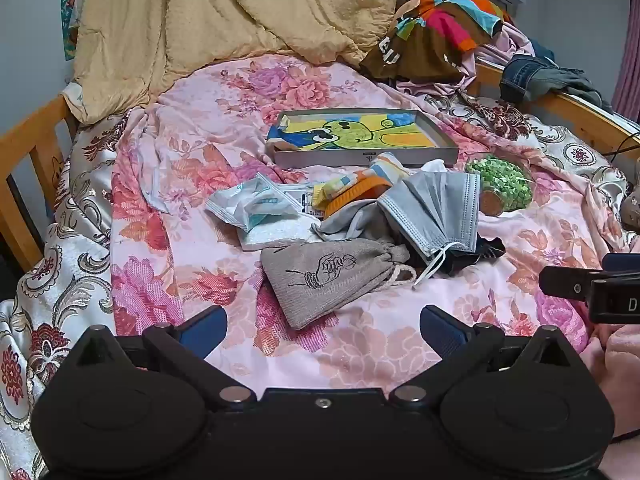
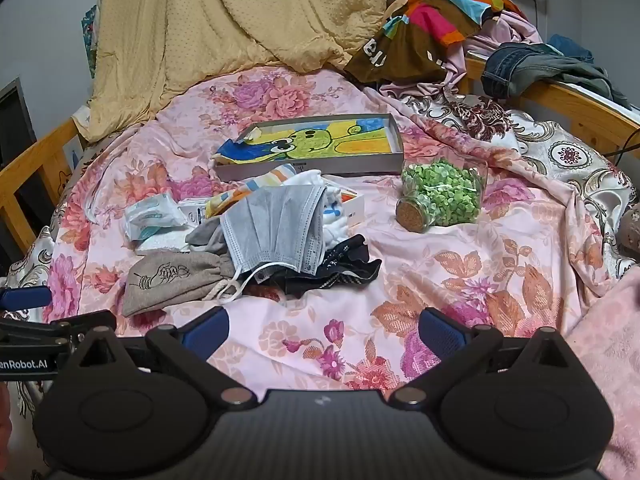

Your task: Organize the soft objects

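A pile of soft things lies mid-bed: a grey drawstring pouch (image 1: 328, 276) (image 2: 176, 280), grey face masks (image 1: 436, 208) (image 2: 276, 224), a dark cloth (image 2: 340, 270), a striped cloth (image 1: 360, 184) and packets of tissues (image 1: 252, 204) (image 2: 154, 210). Behind them sits a shallow grey box (image 1: 362, 156) (image 2: 304, 170) lined with a cartoon drawing. My left gripper (image 1: 324, 322) hangs open just short of the pouch, nothing between its blue fingers. My right gripper (image 2: 324, 324) is open too, over bare sheet in front of the dark cloth.
A glass jar of green paper stars (image 1: 504, 190) (image 2: 444, 196) lies on its side at the right. A yellow quilt (image 1: 224, 20), a colourful garment (image 1: 436, 28) and jeans (image 2: 516, 66) heap up at the back. Wooden bed rails (image 1: 28, 160) (image 2: 584, 110) frame both sides.
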Demonstrator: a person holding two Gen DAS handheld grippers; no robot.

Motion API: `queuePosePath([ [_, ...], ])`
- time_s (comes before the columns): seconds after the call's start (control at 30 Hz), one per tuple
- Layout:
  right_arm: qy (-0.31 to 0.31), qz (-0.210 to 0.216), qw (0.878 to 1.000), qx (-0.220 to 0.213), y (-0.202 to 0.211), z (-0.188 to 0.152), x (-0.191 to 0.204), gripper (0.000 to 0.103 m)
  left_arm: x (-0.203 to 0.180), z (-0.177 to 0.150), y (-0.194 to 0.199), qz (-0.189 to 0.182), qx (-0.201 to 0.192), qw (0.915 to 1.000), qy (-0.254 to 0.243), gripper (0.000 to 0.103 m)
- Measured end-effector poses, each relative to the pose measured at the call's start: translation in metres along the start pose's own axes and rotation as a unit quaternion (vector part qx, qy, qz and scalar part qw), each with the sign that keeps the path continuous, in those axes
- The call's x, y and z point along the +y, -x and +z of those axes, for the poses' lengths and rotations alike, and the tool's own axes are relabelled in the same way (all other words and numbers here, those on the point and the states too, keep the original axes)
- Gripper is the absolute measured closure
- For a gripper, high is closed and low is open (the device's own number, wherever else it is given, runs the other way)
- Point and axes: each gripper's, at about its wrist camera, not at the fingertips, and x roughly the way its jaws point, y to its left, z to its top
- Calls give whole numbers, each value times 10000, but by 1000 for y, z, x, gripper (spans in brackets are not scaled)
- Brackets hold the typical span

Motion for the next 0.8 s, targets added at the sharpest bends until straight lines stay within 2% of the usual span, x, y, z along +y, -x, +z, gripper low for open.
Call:
queuePosePath([
  [0.8, 7, -3, 10000, 6, 0, 0, 0, 0, 0, 0, 0, 4, -6, 10000, 3, 1],
])
